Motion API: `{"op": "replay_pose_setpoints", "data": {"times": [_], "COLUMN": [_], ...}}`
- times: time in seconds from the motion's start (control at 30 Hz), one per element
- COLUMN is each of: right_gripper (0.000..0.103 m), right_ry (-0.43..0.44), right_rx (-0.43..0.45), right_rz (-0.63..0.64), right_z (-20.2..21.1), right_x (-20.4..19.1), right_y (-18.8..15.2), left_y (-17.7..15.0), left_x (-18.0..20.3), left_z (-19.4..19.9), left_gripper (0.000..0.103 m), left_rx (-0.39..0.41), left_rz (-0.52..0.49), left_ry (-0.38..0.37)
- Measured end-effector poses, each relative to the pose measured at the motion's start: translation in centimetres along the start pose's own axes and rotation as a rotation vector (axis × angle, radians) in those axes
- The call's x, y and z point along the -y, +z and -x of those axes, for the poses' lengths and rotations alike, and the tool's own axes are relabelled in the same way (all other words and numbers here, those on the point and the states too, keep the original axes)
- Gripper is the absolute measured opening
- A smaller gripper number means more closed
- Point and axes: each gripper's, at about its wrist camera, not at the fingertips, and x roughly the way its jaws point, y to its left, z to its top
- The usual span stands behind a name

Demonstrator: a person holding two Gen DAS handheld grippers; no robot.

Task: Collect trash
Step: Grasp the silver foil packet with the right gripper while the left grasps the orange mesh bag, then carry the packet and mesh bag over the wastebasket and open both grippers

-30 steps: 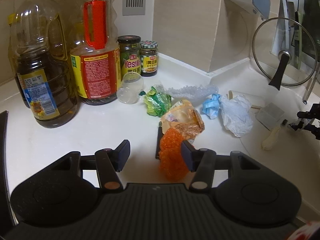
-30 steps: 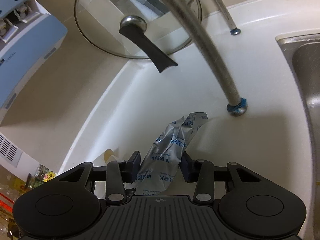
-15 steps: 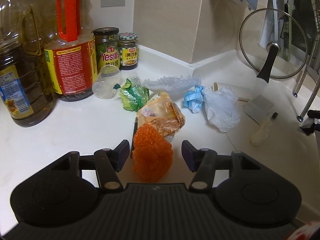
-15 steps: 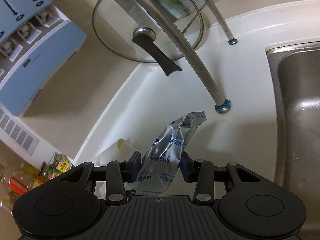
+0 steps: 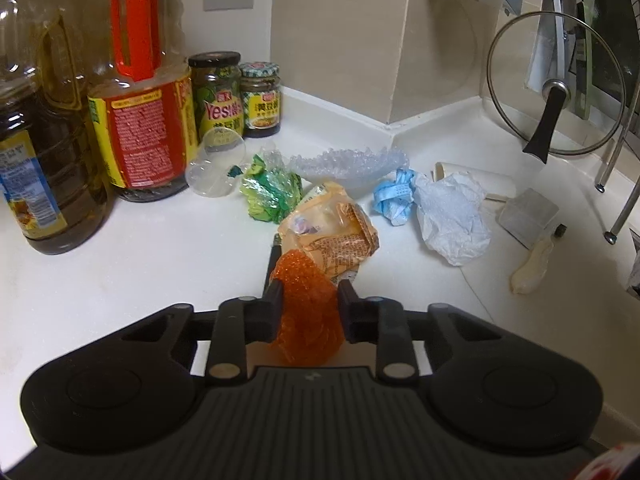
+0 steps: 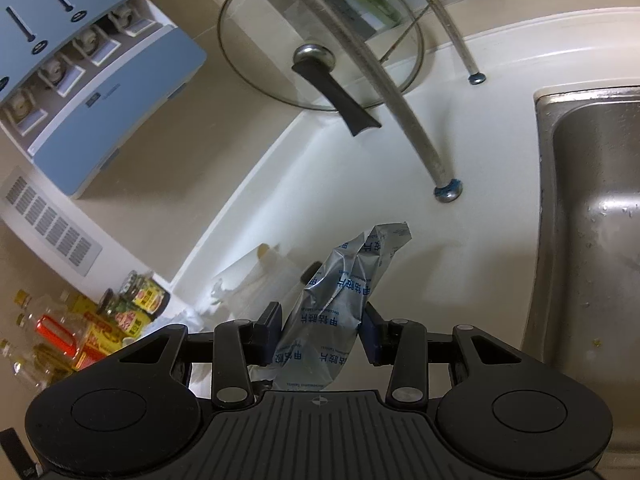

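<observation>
Two pieces held: an orange mesh wad (image 5: 306, 304) is pinched by the left gripper (image 5: 308, 300); a silver wrapper with blue print (image 6: 340, 304) is clamped by the right gripper (image 6: 320, 330).
Left jaws: they have just been closing, and both pads are now pressed into the sides of the mesh wad, which bulges above and below them.
Right jaws: set partly apart, with the wrapper squeezed between them.
Key relation: the mesh wad is seated directly between the left fingers, low against the white counter (image 5: 140, 264); a straight lift is judged to be all that is needed.
Long axis: the wad is stretched forward from the pads, its far tip touching a tan snack bag (image 5: 332, 232); the wrapper is run forward and to the right, its crumpled end past the fingertips.
Nearer hand: the remaining litter is judged closer to the left gripper, namely a green wrapper (image 5: 270, 196), a blue paper scrap (image 5: 394, 200) and a white plastic bag (image 5: 450, 216).
Risk: a thin dark strip (image 5: 272, 258) is lying beside the mesh wad and could be dragged up with it.
Left view only: the trash pile and the oil bottles (image 5: 144, 100).
Right view only: the sink (image 6: 592, 220) at the right, and the wrapper grip; a glass lid (image 6: 320, 44) is seen in both.
</observation>
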Motion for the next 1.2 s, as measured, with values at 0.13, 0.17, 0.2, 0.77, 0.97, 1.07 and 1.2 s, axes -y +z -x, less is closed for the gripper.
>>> {"op": "replay_pose_setpoints", "data": {"times": [0.13, 0.17, 0.2, 0.77, 0.97, 1.07, 1.2], "right_gripper": [0.042, 0.041, 0.041, 0.041, 0.041, 0.041, 0.041], "right_ry": [0.037, 0.046, 0.055, 0.223, 0.284, 0.32, 0.365], "right_rx": [-0.008, -0.011, -0.015, -0.136, -0.221, -0.273, -0.345], "right_rz": [0.029, 0.037, 0.041, 0.138, 0.181, 0.219, 0.275], "right_z": [0.6, 0.7, 0.9, 4.8, 5.8, 6.2, 6.5], "right_x": [-0.6, -0.7, -0.8, -2.3, -2.9, -3.5, -4.4], "right_y": [-0.4, -0.5, -0.6, -3.9, -6.3, -7.7, -9.9], "left_y": [-0.2, -0.2, -0.3, -5.2, -8.1, -9.8, -12.0], "left_x": [-0.1, -0.1, -0.1, 2.9, 4.4, 5.1, 5.7], "left_z": [1.4, 1.8, 2.3, 12.8, 16.0, 17.3, 18.6], "left_gripper": [0.022, 0.022, 0.022, 0.022, 0.022, 0.022, 0.022], "left_rx": [0.031, 0.037, 0.044, 0.11, 0.108, 0.1, 0.079], "left_rz": [0.019, 0.024, 0.031, 0.08, 0.101, 0.105, 0.119], "left_ry": [0.014, 0.016, 0.018, 0.026, 0.018, 0.017, 0.016]}}
